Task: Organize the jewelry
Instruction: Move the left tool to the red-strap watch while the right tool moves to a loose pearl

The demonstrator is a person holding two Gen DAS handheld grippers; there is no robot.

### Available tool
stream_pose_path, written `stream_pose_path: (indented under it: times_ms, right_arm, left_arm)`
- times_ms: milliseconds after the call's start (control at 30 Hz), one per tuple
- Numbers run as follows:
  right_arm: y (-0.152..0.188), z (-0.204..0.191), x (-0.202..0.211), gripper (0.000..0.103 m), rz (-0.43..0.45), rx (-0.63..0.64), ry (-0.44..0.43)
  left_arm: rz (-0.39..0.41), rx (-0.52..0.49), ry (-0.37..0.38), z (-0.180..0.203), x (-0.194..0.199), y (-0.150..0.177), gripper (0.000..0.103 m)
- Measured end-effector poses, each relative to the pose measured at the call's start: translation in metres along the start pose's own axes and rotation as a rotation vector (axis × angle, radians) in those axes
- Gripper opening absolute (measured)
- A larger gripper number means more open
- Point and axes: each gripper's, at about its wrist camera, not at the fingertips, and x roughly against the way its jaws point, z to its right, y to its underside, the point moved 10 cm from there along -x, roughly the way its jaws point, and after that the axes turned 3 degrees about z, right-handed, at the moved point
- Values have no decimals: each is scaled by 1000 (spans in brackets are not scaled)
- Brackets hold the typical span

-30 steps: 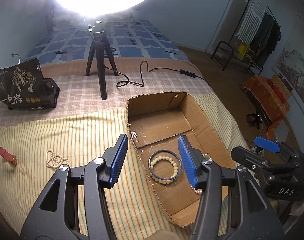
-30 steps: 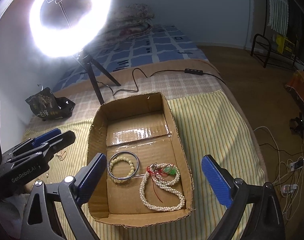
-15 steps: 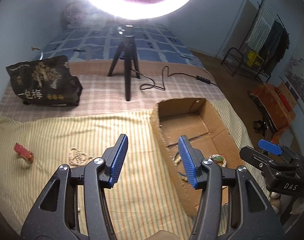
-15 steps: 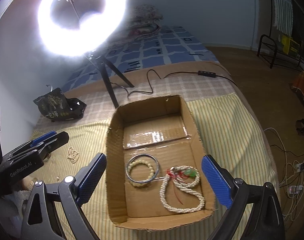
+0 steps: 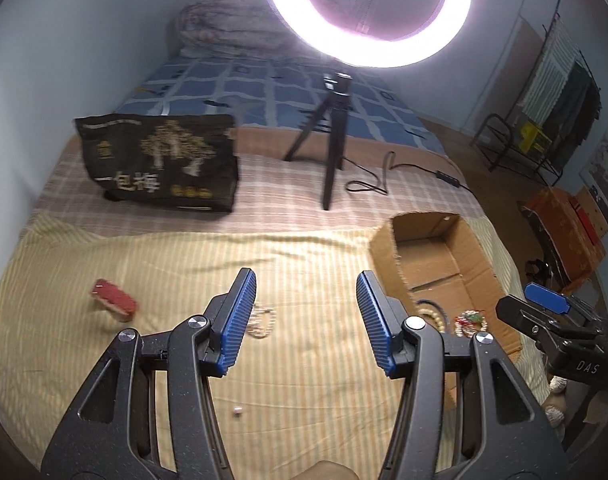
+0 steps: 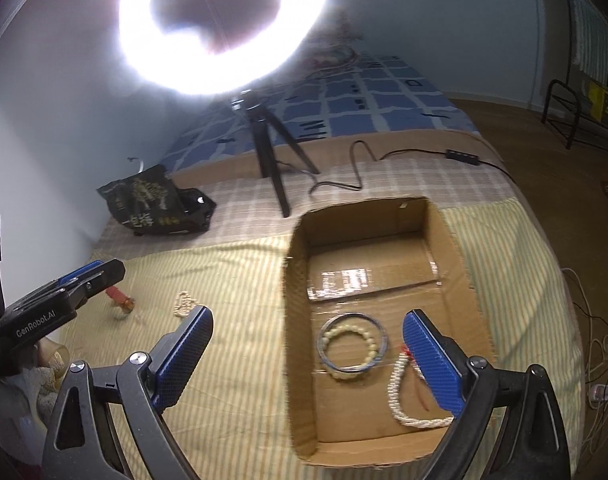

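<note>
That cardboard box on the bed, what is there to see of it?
The cardboard box is a shallow, open-topped tray of plain brown card with roughly cut edges, lying flat on the yellow striped cloth. Shiny clear tape crosses its floor. Inside lie a beaded bracelet ringed by a dark bangle, and beside them a pearl necklace with a red thread. No gripper touches it; the right gripper hovers open over its near-left part.

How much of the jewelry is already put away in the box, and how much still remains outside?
Done: a bangle around a bead bracelet and a long pearl necklace lie in the cardboard box.

In hand: nothing; the left claw and right claw are both open and empty.

Left: a small bead strand, a red piece and one tiny item remain on the striped cloth.
</note>
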Motion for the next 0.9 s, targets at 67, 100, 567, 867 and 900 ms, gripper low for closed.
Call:
stream_pose_path:
  times_ms: [67,100,567,867,900]
  right_arm:
    - [1,-12,-3,97,-5,14,-14]
    - [2,-18,-4,97,-8,20,-20]
    - [30,-107,-34,94,-94,180,-105]
    - [77,-155,-67,85,-222,303,-161]
    - [81,-157,-69,81,-234,313,-162]
  left_arm:
    - [3,13,-13,-16,6,-1,53]
    - [4,21,-21,-24,9,-2,53]
    - [3,154,-102,-127,32,4,53]
    - [-56,210,-126,-171,23,19,53]
    - [-67,227,-127,-177,20,21,53]
